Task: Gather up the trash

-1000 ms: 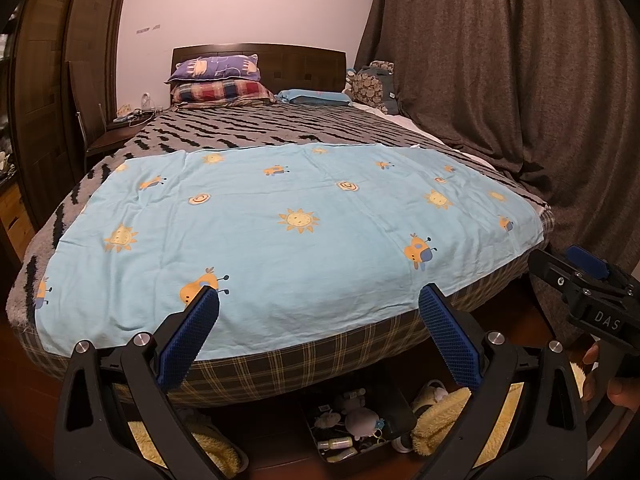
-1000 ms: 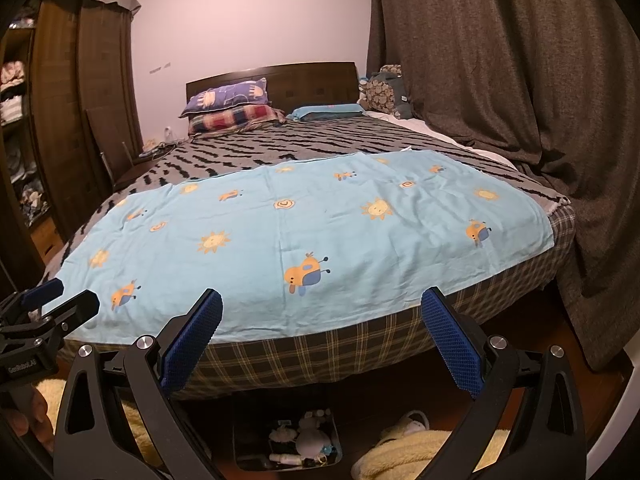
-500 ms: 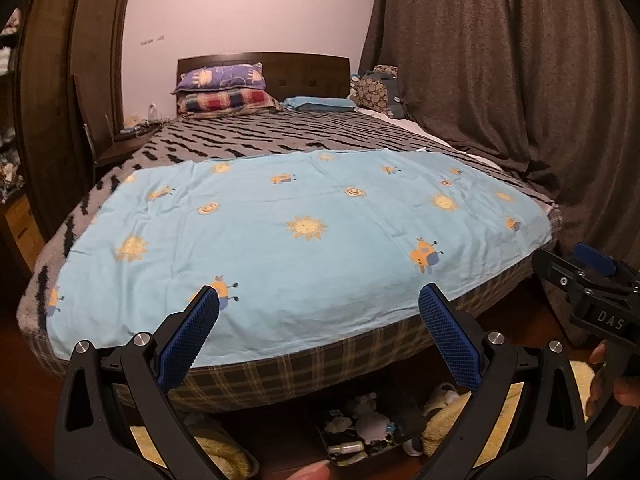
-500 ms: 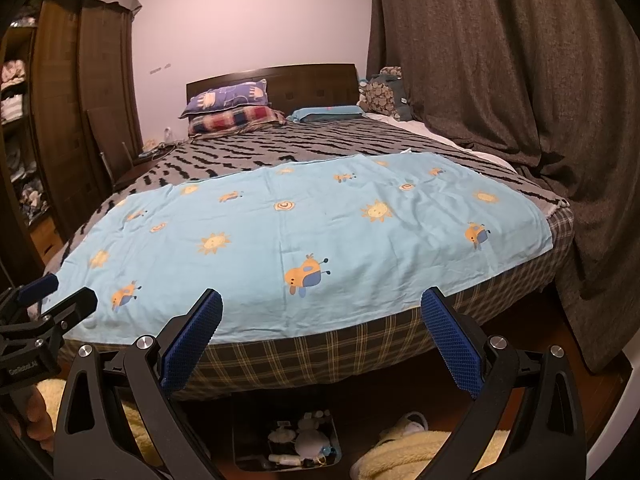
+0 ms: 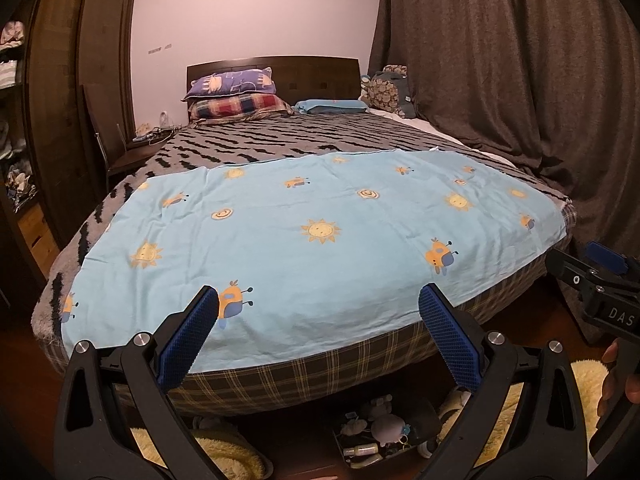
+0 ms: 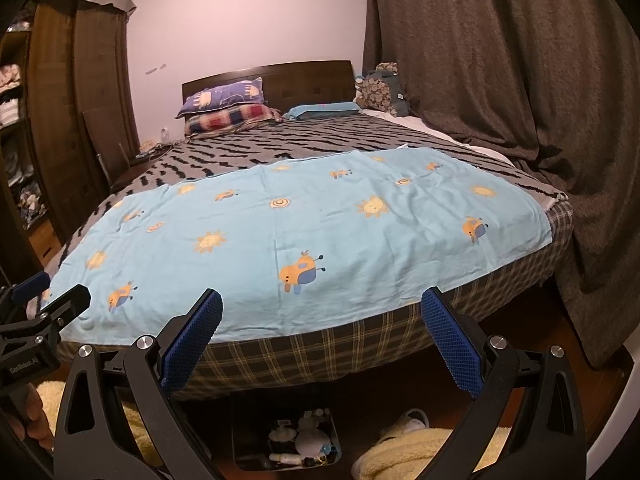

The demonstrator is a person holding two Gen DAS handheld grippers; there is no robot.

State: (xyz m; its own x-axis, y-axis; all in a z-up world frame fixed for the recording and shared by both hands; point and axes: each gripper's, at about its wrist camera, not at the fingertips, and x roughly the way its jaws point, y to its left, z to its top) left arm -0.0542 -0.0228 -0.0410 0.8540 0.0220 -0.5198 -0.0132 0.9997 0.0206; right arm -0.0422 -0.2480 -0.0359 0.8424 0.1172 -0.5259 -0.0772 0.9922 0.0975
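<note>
My left gripper (image 5: 318, 296) is open with nothing between its blue pads, hovering before the foot of a bed. Beside it, my right gripper (image 6: 322, 296) is open and empty too. Each shows at the edge of the other's view: the right gripper (image 5: 592, 276) with a hand under it, the left gripper (image 6: 44, 304) likewise. A light blue sheet (image 5: 320, 240) with suns and cartoon animals lies flat over the bed's near half. I see no loose trash on the blue sheet (image 6: 320, 224).
A box (image 5: 380, 436) of soft toys and small bottles sits under the bed, the same box (image 6: 288, 440) showing between yellow fluffy rugs (image 6: 420, 452). Pillows (image 5: 236, 96) lie at the headboard. Dark curtains (image 5: 500, 80) hang on the right, a wooden wardrobe (image 5: 60, 120) on the left.
The left wrist view has shifted slightly, so the bed sits a little lower and more to the right. The right view barely moved. Both grippers stayed open.
</note>
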